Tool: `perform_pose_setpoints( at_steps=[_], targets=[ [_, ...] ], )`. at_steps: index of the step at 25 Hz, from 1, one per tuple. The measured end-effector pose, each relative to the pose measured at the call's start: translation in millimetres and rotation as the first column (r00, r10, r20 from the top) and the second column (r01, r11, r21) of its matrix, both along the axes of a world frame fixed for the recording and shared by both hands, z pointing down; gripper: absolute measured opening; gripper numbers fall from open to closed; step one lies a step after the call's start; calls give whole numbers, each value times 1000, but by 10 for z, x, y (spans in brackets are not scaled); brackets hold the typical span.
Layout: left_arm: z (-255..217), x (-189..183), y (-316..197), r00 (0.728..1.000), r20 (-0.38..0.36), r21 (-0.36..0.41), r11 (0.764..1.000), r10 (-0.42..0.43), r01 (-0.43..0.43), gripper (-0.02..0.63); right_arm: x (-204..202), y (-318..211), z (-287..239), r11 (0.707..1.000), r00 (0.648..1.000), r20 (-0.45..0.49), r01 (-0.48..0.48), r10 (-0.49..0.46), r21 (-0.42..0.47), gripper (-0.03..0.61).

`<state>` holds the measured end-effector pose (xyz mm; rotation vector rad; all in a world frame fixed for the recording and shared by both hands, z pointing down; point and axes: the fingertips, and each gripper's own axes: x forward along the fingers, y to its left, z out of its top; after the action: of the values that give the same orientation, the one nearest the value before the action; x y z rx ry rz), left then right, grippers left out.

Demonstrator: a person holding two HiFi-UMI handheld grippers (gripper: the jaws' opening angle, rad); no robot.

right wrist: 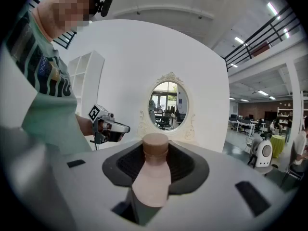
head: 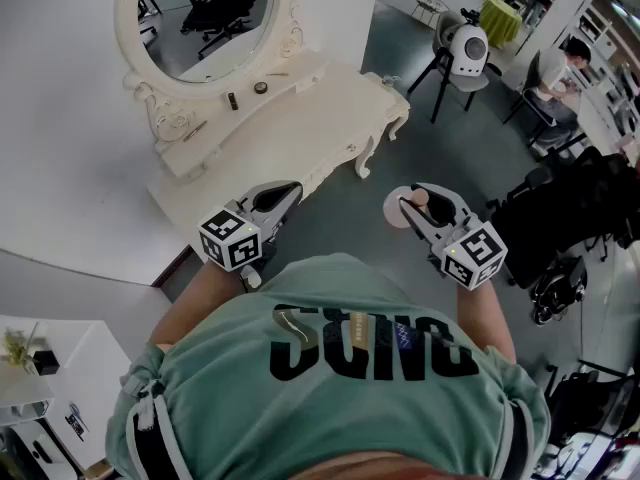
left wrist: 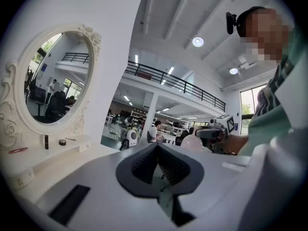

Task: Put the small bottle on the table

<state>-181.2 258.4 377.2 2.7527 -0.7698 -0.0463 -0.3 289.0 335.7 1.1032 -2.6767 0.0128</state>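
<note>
Left gripper (left wrist: 157,148): fingers together, nothing between them.
Right gripper (right wrist: 155,153): fingers clamped on small bottle (right wrist: 152,177), cap forward.
Desk (head: 310,108): white, below oval mirror (head: 205,13), well apart from both grippers.

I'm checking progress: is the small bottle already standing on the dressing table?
No, the small bottle is clamped between the right gripper's fingers, not set down.
</note>
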Motion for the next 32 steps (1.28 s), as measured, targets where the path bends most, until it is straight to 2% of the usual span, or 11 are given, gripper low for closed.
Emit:
perform_pose_setpoints(
  at_steps=[16,32],
  targets=[
    [-72,517,91,1000,19,7,1000,-21,20,9,497,71,-56,999,999,38,35,-35,-8,129],
    [-36,1787,338,1000,15,13,1000,17,-17,9,1633,373,-64,1000,999,28,26,-26,12,129]
  ],
)
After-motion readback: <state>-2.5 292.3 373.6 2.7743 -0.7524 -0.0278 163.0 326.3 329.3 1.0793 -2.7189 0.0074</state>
